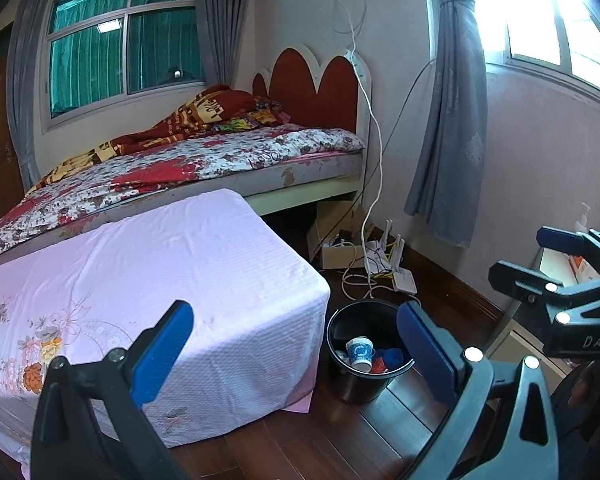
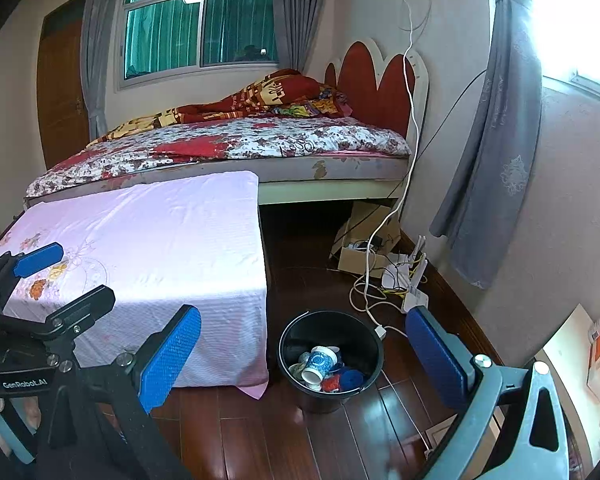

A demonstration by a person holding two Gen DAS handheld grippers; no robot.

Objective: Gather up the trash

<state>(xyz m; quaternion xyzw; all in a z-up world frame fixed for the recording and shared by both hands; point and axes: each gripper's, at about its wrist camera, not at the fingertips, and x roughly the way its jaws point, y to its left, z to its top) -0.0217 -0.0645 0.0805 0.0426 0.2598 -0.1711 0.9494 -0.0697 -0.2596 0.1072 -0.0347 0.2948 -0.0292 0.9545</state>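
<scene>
A black trash bin (image 1: 342,380) (image 2: 296,384) stands on the wood floor beside the pink-covered table (image 1: 140,280) (image 2: 140,240). Inside it lie a blue-and-white paper cup (image 1: 359,352) (image 2: 318,365) and red and blue scraps (image 2: 342,381). My left gripper (image 1: 296,352) is open above the table's corner and the bin, nothing between its blue pads. My right gripper (image 2: 304,360) is open too, hanging over the bin, empty. In the left wrist view the right gripper (image 1: 540,258) shows at the right edge; in the right wrist view the left gripper (image 2: 66,278) shows at the left over the table.
A bed (image 1: 220,152) with a floral cover and red headboard stands behind the table. Cables, a cardboard box and a white router (image 2: 414,288) lie on the floor by the wall. A grey curtain (image 2: 496,140) hangs at right. A low cabinet (image 2: 572,356) sits at far right.
</scene>
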